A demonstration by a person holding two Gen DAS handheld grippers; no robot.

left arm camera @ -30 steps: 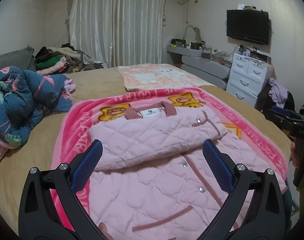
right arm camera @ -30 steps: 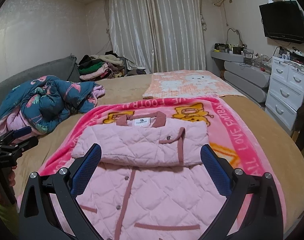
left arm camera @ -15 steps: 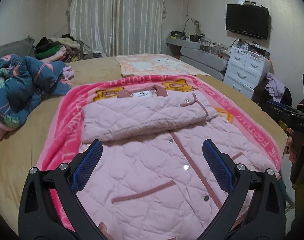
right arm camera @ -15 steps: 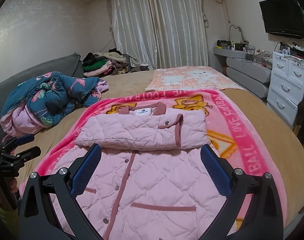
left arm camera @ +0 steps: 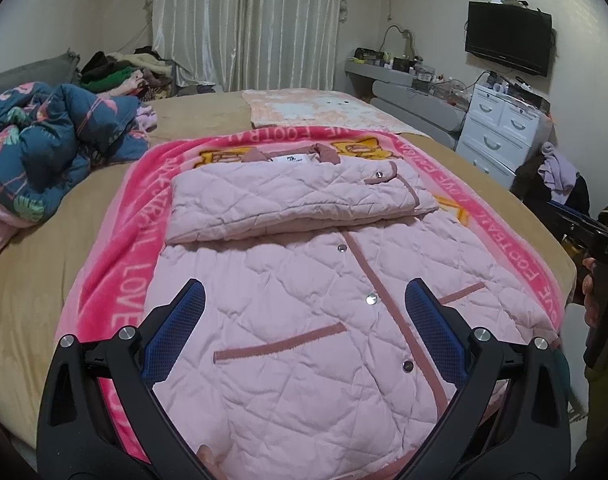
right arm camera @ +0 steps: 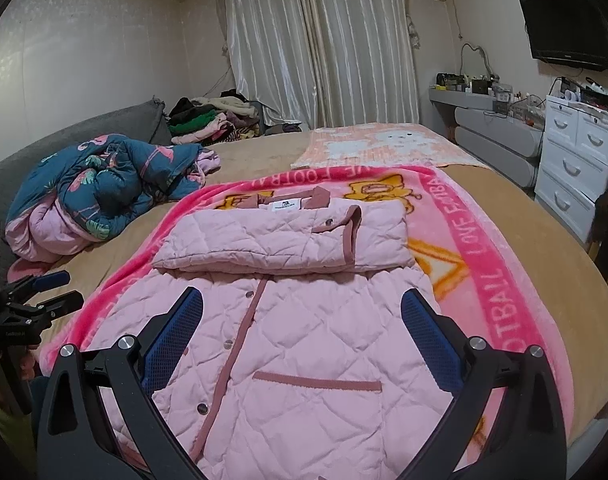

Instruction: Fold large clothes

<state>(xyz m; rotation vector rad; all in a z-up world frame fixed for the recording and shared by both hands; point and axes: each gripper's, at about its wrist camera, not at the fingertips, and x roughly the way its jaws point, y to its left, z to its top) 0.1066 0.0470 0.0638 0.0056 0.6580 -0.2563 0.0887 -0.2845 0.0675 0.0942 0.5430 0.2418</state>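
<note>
- The pink quilted jacket [left arm camera: 304, 280] lies front up on a pink blanket [left arm camera: 124, 276] spread across the bed [left arm camera: 32, 288], collar towards the curtain side
- Both sleeves are folded across the chest into one thick band [right arm camera: 280, 240] just below the collar, and a maroon-trimmed cuff with a snap lies on top of it
- The lower body of the jacket is flat and unfolded, with its maroon placket, snaps and two pocket welts showing
- The left tool [left arm camera: 304, 316] hangs above the lower half of the jacket with its blue-padded fingers spread wide, gripping nothing
- The right tool [right arm camera: 302, 316] hangs likewise over the lower half, fingers wide apart, nothing between them
- In the left view the right tool shows at the far right edge, held by a hand [left arm camera: 591, 296] off the side of the bed
- A crumpled blue flamingo-print duvet [right arm camera: 100, 188] sits on the bed well to the left of the blanket
- A pale orange blanket [right arm camera: 383, 146] lies flat beyond the pink one
</note>
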